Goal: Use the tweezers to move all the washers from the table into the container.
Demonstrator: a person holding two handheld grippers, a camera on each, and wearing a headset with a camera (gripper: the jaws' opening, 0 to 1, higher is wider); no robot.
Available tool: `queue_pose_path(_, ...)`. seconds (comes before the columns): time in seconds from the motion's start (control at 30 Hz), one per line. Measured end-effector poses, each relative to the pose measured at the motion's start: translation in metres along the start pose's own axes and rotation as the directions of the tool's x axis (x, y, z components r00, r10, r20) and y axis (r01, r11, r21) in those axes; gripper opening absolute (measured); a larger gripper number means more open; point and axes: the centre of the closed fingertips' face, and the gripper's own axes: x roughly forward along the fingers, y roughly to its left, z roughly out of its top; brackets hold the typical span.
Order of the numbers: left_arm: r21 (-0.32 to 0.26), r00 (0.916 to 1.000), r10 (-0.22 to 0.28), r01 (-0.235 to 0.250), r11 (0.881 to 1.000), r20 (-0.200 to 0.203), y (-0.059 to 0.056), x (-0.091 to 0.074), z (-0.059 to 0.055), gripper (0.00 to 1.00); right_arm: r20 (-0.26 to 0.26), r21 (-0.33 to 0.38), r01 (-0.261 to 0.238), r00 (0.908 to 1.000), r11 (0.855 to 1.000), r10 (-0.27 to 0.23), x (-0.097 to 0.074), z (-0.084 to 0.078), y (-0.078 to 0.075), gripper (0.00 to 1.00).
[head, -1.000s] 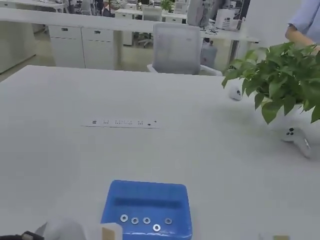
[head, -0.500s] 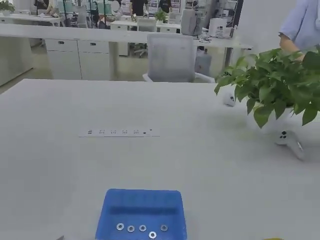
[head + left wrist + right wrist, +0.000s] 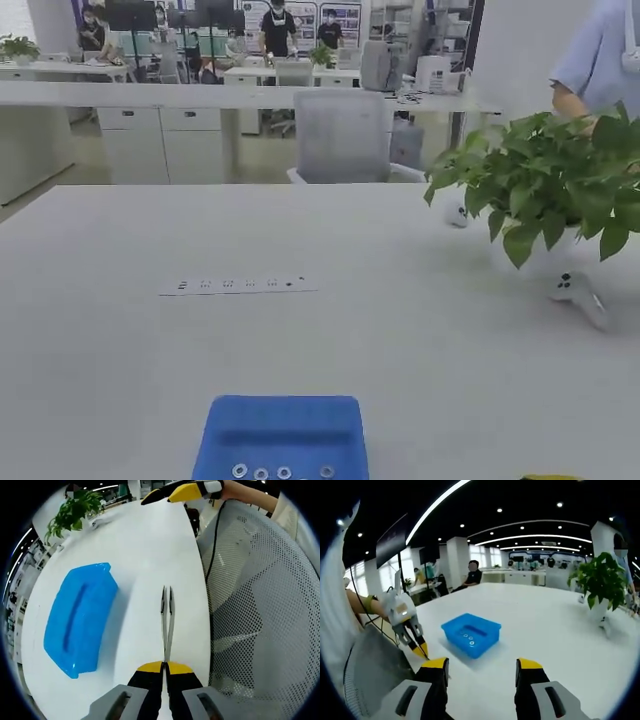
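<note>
A blue container [image 3: 281, 430] stands at the table's near edge with several washers [image 3: 262, 472] lying in it. In the left gripper view my left gripper [image 3: 164, 666] is shut on metal tweezers [image 3: 166, 622], whose closed tips point over the white table beside the container [image 3: 77, 617]. In the right gripper view my right gripper [image 3: 482, 666] is open with nothing between its jaws, and it faces the container [image 3: 470, 634] and the washers [image 3: 468, 638]. The left gripper [image 3: 409, 627] hangs left of the container there. The right gripper [image 3: 185, 490] appears at the top of the left gripper view.
A potted plant [image 3: 550, 195] and a white controller [image 3: 577, 295] are on the table's right. A flush power strip [image 3: 240, 285] lies mid-table. A mesh chair [image 3: 260, 605] is close by the left gripper. A grey chair [image 3: 340, 135] and people stand beyond the table.
The head camera has tilted up, so the container sits lower in the picture and the gripper parts at the bottom edge have left it. The washers lie as before.
</note>
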Motion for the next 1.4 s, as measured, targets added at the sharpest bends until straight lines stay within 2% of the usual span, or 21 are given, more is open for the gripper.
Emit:
queue_pose_path(0.13,-0.061,0.9990,0.030,-0.028,0.998,0.033,0.000,-0.008,0.001,0.04,-0.013,-0.021,0.001,0.9999,1.000,-0.001,0.004,-0.002,0.000,0.53)
queue_pose_path(0.27,-0.186,0.9873,0.111,-0.089,0.978,0.113,0.005,-0.028,0.004,0.15,-0.006,-0.022,-0.020,0.9998,1.000,0.020,0.004,-0.001,0.004,0.55)
queue_pose_path(0.33,-0.279,0.9726,0.157,-0.105,0.955,0.171,0.006,-0.041,0.005,0.17,-0.001,-0.016,-0.031,0.9995,0.999,0.031,0.004,-0.001,0.005,0.58)
queue_pose_path(0.4,-0.338,0.9472,0.214,-0.126,0.933,0.238,0.008,-0.056,0.006,0.17,0.021,-0.024,-0.029,0.9993,0.999,0.030,0.004,0.003,0.006,0.65)
queue_pose_path(0.5,-0.448,0.9035,0.308,-0.153,0.881,0.298,0.012,-0.076,0.001,0.23,0.052,-0.040,-0.002,0.9987,0.999,0.004,0.002,0.009,0.003,0.70)
queue_pose_path(0.53,-0.485,0.8755,0.364,-0.179,0.856,0.318,0.015,-0.085,-0.002,0.27,0.060,-0.040,0.006,0.9982,0.999,-0.004,0.001,0.010,0.001,0.70)
queue_pose_path(0.6,-0.538,0.8360,0.426,-0.195,0.820,0.346,0.018,-0.097,-0.004,0.35,0.086,-0.038,0.027,0.9960,0.999,-0.023,-0.002,0.015,-0.002,0.71)
queue_pose_path(0.7,-0.630,0.7409,0.536,-0.200,0.750,0.404,0.022,-0.123,-0.003,0.46,0.124,-0.025,0.048,0.9913,0.999,-0.044,-0.004,0.021,-0.006,0.75)
queue_pose_path(0.73,-0.643,0.7197,0.562,-0.211,0.736,0.407,0.024,-0.129,-0.004,0.49,0.126,-0.021,0.050,0.9909,0.999,-0.047,-0.004,0.021,-0.006,0.77)
queue_pose_path(0.77,-0.663,0.6814,0.604,-0.230,0.713,0.414,0.025,-0.138,-0.004,0.51,0.127,-0.019,0.051,0.9907,0.999,-0.048,-0.004,0.021,-0.006,0.78)
queue_pose_path(0.8,-0.677,0.6511,0.629,-0.234,0.698,0.424,0.027,-0.145,-0.002,0.55,0.126,-0.018,0.050,0.9908,0.999,-0.048,-0.004,0.021,-0.006,0.78)
queue_pose_path(0.87,-0.705,0.6071,0.664,-0.228,0.672,0.436,0.028,-0.154,0.000,0.59,0.125,-0.021,0.051,0.9910,0.998,-0.048,-0.004,0.021,-0.006,0.80)
queue_pose_path(0.9,-0.720,0.5687,0.693,-0.235,0.653,0.443,0.031,-0.161,0.001,0.63,0.128,-0.026,0.051,0.9907,0.998,-0.048,-0.004,0.021,-0.005,0.80)
queue_pose_path(0.93,-0.734,0.5400,0.710,-0.228,0.640,0.451,0.031,-0.166,0.002,0.64,0.132,-0.029,0.050,0.9903,0.998,-0.045,-0.004,0.022,-0.004,0.80)
queue_pose_path(1.07,-0.776,0.4539,0.746,-0.166,0.609,0.488,0.034,-0.178,0.010,0.71,0.143,-0.031,0.046,0.9889,0.998,-0.041,-0.005,0.024,-0.003,0.82)
queue_pose_path(1.1,-0.785,0.4432,0.749,-0.146,0.602,0.492,0.035,-0.180,0.012,0.72,0.148,-0.031,0.046,0.9881,0.998,-0.041,-0.006,0.025,-0.003,0.82)
queue_pose_path(1.17,-0.796,0.4058,0.767,-0.139,0.589,0.497,0.040,-0.185,0.015,0.77,0.162,-0.036,0.053,0.9858,0.998,-0.046,-0.007,0.027,-0.004,0.83)
queue_pose_path(1.23,-0.807,0.4014,0.781,-0.151,0.571,0.478,0.042,-0.185,0.013,0.79,0.183,-0.039,0.065,0.9815,0.997,-0.057,-0.009,0.031,-0.005,0.84)
queue_pose_path(1.27,-0.808,0.3869,0.793,-0.171,0.564,0.471,0.045,-0.186,0.012,0.80,0.191,-0.035,0.073,0.9794,0.997,-0.065,-0.009,0.032,-0.007,0.85)
queue_pose_path(1.3,-0.812,0.3834,0.796,-0.169,0.559,0.469,0.045,-0.186,0.012,0.82,0.196,-0.033,0.077,0.9781,0.997,-0.069,-0.010,0.033,-0.008,0.86)
queue_pose_path(1.4,-0.812,0.3565,0.793,-0.138,0.568,0.494,0.045,-0.185,0.017,0.93,0.215,-0.017,0.087,0.9731,0.996,-0.081,-0.012,0.036,-0.011,0.87)
